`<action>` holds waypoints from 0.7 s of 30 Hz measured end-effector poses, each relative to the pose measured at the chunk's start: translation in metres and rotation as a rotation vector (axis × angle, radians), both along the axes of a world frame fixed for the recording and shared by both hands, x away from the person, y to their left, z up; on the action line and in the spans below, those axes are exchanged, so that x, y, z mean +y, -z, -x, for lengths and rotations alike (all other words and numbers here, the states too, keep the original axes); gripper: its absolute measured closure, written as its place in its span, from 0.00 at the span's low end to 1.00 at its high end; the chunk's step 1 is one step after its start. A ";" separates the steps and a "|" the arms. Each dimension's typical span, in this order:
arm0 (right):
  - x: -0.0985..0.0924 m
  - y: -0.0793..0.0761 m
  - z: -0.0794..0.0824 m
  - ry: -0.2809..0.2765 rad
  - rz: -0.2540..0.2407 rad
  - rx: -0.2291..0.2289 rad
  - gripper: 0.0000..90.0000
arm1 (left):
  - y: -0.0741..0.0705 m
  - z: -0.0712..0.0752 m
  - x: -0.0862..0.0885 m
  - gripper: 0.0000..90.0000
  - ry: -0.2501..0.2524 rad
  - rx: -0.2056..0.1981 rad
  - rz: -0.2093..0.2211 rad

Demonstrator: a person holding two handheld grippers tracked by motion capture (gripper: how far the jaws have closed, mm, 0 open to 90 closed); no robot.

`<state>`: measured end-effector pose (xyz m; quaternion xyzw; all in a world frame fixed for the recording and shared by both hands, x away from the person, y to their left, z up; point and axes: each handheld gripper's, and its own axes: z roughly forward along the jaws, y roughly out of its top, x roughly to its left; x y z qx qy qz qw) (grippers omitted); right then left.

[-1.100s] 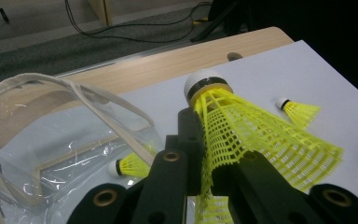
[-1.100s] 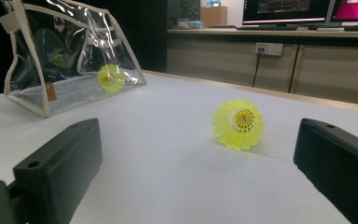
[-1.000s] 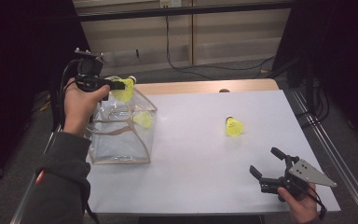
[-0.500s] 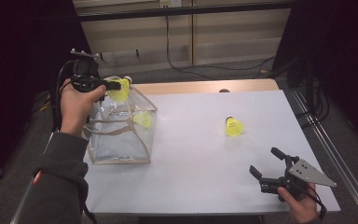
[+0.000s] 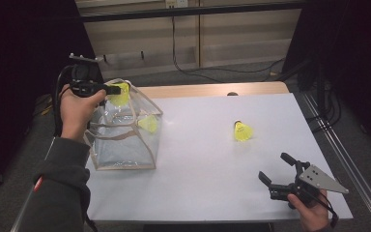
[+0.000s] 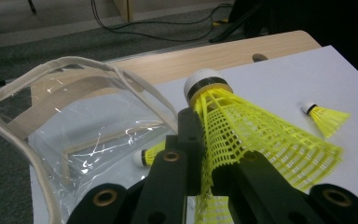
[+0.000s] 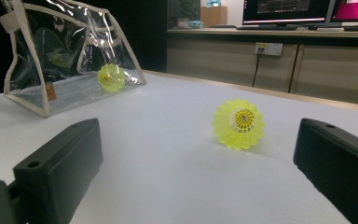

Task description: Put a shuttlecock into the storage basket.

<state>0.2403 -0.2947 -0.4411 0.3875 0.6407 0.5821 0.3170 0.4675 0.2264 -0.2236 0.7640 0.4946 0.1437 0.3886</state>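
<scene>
Yellow shuttlecock [image 6: 242, 140]: pinched by its net skirt in the left gripper [image 5: 112, 89], held above the bag's open top, likely so it can drop in.
Clear bag [image 5: 125, 130]: stands open on the table [image 5: 207, 193]; one shuttlecock inside [image 5: 148, 123].
Other shuttlecock [image 5: 242, 131]: lies alone on the table.
Right gripper [image 5: 276, 170]: open and empty, low, pointed at it, maybe to grab it.

Held shuttlecock [image 6: 242, 135] skirt partly hidden behind jaws; pouch [image 6: 74, 126] cut by frame edge.

No lettering, number or brand can be read anywhere; the far monitor screens are too blurred.
</scene>
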 end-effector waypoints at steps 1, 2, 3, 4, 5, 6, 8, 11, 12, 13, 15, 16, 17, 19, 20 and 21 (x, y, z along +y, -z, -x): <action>0.000 0.000 0.000 0.000 0.002 0.000 0.01 | 0.001 0.000 0.001 0.97 -0.002 0.000 -0.002; 0.000 0.000 0.000 0.001 0.003 -0.001 0.01 | 0.001 0.000 0.001 0.97 -0.005 0.000 -0.004; 0.000 0.000 0.000 0.001 0.003 -0.001 0.01 | 0.002 -0.001 0.002 0.97 -0.007 0.000 -0.004; 0.000 0.000 0.000 0.001 0.003 -0.001 0.01 | 0.002 -0.001 0.002 0.97 -0.010 0.002 -0.007; 0.000 0.000 0.000 0.001 0.003 -0.002 0.01 | 0.002 -0.001 0.003 0.97 -0.012 0.003 -0.005; 0.000 0.000 0.000 0.001 0.002 -0.001 0.01 | 0.002 -0.001 0.003 0.97 -0.014 0.004 -0.006; 0.000 0.000 0.000 0.001 0.002 -0.001 0.01 | 0.003 -0.001 0.005 0.97 -0.017 0.002 -0.005; 0.000 0.000 0.000 0.001 0.002 -0.001 0.01 | 0.003 -0.002 0.008 0.97 -0.025 0.006 -0.008; 0.000 0.000 0.000 0.001 0.001 0.001 0.01 | 0.004 -0.002 0.008 0.97 -0.035 0.006 -0.006; 0.000 0.000 0.000 0.001 0.000 0.000 0.01 | 0.005 -0.002 0.010 0.97 -0.036 0.006 -0.010; 0.000 0.000 0.000 0.001 0.000 0.000 0.01 | 0.007 -0.003 0.011 0.97 -0.044 0.009 -0.010; 0.000 0.000 0.000 0.001 0.003 -0.001 0.01 | 0.008 -0.003 0.012 0.97 -0.049 0.008 -0.011; 0.000 0.000 0.000 0.001 0.002 -0.001 0.01 | 0.009 -0.004 0.013 0.97 -0.054 0.009 -0.009; 0.000 0.000 0.000 0.001 0.000 0.000 0.01 | 0.011 -0.004 0.014 0.97 -0.059 0.014 -0.009; 0.000 0.000 0.000 0.001 0.002 -0.001 0.01 | 0.012 -0.005 0.015 0.97 -0.067 0.014 -0.008; 0.000 0.000 0.000 0.001 0.002 -0.001 0.01 | 0.013 -0.005 0.015 0.97 -0.071 0.013 -0.009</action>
